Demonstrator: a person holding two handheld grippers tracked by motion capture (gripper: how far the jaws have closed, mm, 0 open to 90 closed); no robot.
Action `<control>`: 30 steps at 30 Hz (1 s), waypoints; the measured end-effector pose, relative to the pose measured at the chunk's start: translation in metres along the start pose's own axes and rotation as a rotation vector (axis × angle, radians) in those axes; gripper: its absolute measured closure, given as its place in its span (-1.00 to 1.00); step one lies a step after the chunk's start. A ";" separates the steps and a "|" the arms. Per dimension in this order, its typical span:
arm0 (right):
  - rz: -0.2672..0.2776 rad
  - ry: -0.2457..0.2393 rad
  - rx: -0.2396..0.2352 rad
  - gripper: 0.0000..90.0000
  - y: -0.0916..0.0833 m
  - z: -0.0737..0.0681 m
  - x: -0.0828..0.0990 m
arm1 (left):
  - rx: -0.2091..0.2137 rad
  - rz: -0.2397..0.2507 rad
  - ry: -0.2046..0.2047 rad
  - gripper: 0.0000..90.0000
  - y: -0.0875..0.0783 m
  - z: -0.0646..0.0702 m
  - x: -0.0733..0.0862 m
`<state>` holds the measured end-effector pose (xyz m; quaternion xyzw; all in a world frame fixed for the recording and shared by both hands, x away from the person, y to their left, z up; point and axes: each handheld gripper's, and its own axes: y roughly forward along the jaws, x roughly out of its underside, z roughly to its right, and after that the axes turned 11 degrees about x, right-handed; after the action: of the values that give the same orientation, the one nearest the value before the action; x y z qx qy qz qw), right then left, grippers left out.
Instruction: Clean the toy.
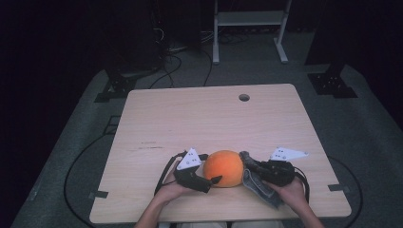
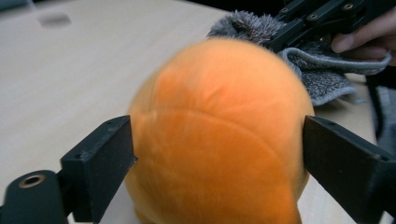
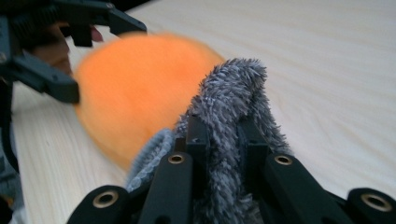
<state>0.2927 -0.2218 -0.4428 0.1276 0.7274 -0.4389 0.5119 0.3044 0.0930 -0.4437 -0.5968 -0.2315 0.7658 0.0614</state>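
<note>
Left gripper (image 2: 219, 154) straddles the orange plush ball (image 1: 224, 168) with jaws spread wide, pads just at its flanks and seemingly not pressing, while the right gripper (image 3: 223, 140) is clamped on a fold of grey fuzzy cloth (image 3: 233, 93) that touches the ball's far side. With so light a hold, I judge a push from the cloth could roll the soft ball out between the jaws and toward the near table edge. Around them lie a pale wooden table (image 1: 190, 118) with a round hole (image 1: 244, 97), grey carpet, trailing cables and a white metal frame (image 1: 249, 19) in a dark room.
</note>
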 end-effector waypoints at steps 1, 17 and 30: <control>-0.019 -0.005 0.003 0.73 -0.001 0.001 0.001 | -0.002 -0.003 0.001 -0.67 0.000 0.000 0.001; -0.007 -0.118 -0.010 0.73 -0.013 -0.013 -0.016 | 0.033 -0.018 -0.004 -0.67 0.005 0.002 0.000; 0.013 -0.153 -0.082 0.73 -0.014 -0.022 -0.019 | 0.062 0.004 -0.024 -0.64 0.004 0.004 -0.004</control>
<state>0.2789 -0.2078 -0.4173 0.0774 0.7026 -0.4139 0.5737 0.3024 0.0870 -0.4410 -0.5860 -0.2072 0.7797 0.0759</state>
